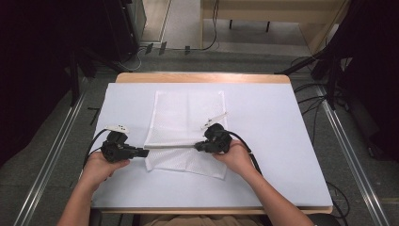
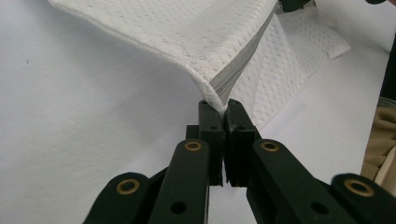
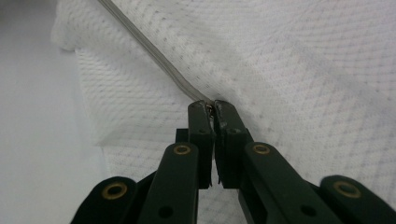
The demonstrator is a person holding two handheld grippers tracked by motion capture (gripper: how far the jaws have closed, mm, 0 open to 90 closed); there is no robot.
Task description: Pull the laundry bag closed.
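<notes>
The mesh bag (image 1: 186,129) lies at the centre of the white table (image 1: 282,141). The left gripper (image 2: 223,109) has its jaws pressed together on the bag's corner at the end of the zipper (image 2: 243,56), at about 8 o'clock of the bag. The right gripper (image 3: 214,106) pinches the zipper pull at about 5 o'clock. A hard tug could probably slip the thin corner free, or snag mesh in the zipper teeth, since the fabric sags between the two holds. The folded lower flap (image 1: 188,162) lies under the zipper line; nothing else crowds the table.
</notes>
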